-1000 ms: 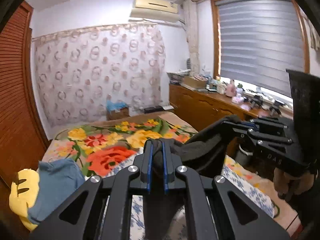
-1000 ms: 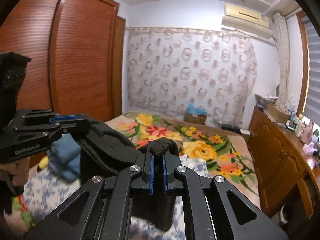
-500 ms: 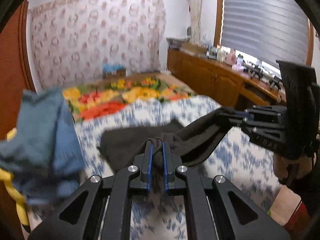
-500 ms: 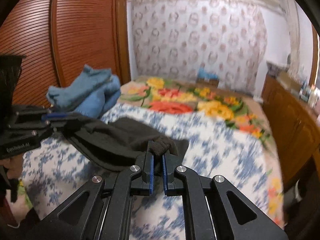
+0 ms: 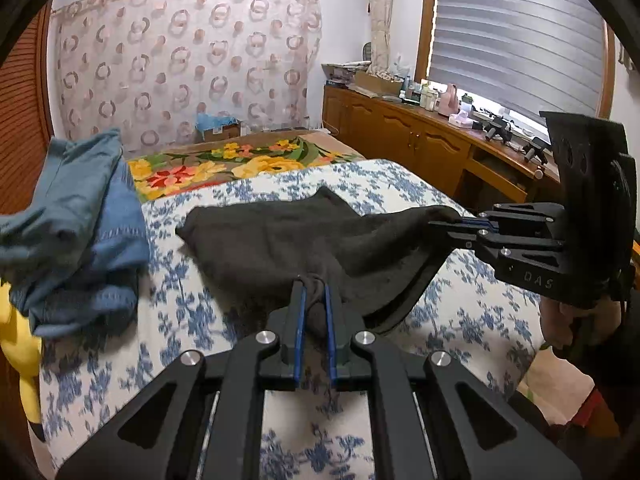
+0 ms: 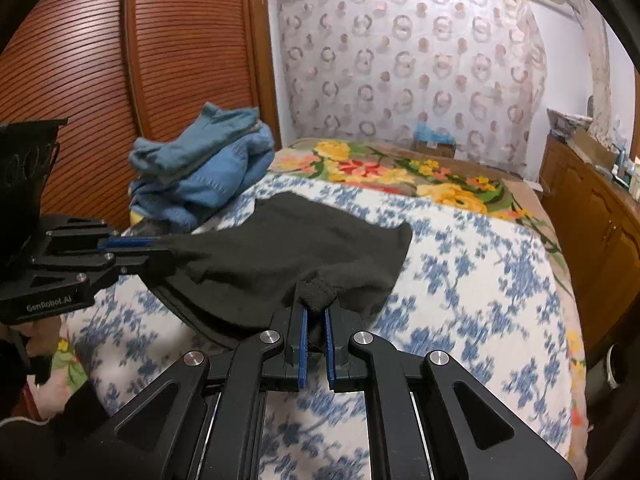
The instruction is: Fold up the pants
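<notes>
Pinching black pants point(image 5: 280, 240) over bed point(image 5: 460, 304), both grippers clamped.

I see a bedroom. The bed point(image 5: 460, 304) carries a blue-flowered white cover, with a bright floral blanket point(image 5: 240, 160) beyond. A ring-patterned curtain point(image 5: 184, 60) covers the far wall. Slatted wooden wardrobe doors point(image 6: 140, 60) stand along one side; a wooden cabinet point(image 5: 420, 148) sits under the blinded window point(image 5: 516, 36), daylight at its sill.
</notes>
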